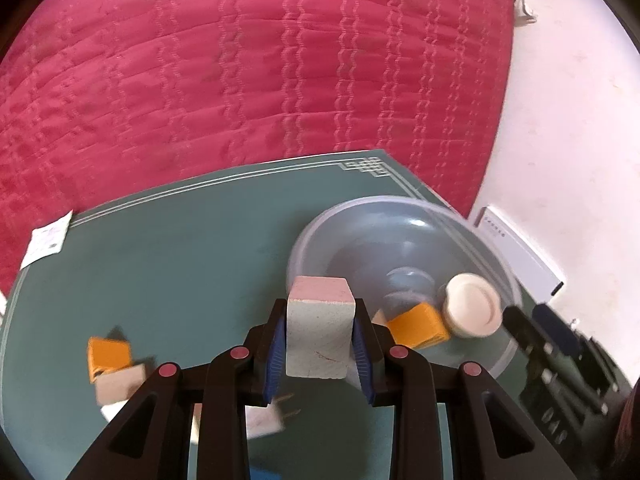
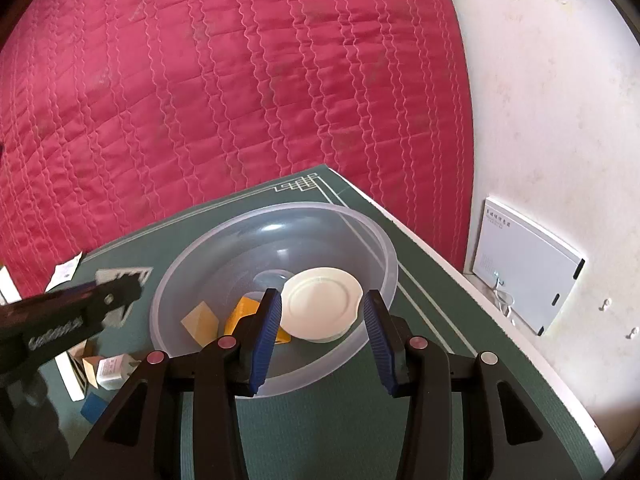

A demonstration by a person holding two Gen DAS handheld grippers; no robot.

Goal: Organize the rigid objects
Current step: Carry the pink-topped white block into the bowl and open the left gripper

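Note:
My left gripper (image 1: 319, 342) is shut on a pale wooden block (image 1: 318, 336) with a pink top, held above the green mat just left of the clear plastic bowl (image 1: 340, 224). The bowl holds an orange block (image 1: 418, 326) and a cream round lid (image 1: 472, 310). My right gripper (image 2: 322, 324) is open and empty over the bowl's (image 2: 192, 264) near rim, with the cream lid (image 2: 320, 304) between its fingers' line of sight and an orange block (image 2: 240, 312) to the left. The left gripper shows in the right wrist view (image 2: 120, 292).
Loose blocks lie on the green mat (image 1: 180, 264): an orange one (image 1: 108, 354), a wooden one (image 1: 120, 386), a white box (image 2: 114, 372), a blue piece (image 2: 94, 408). A red quilted bedspread (image 2: 240, 80) lies beyond the mat. A white box (image 2: 524, 276) leans on the wall at right.

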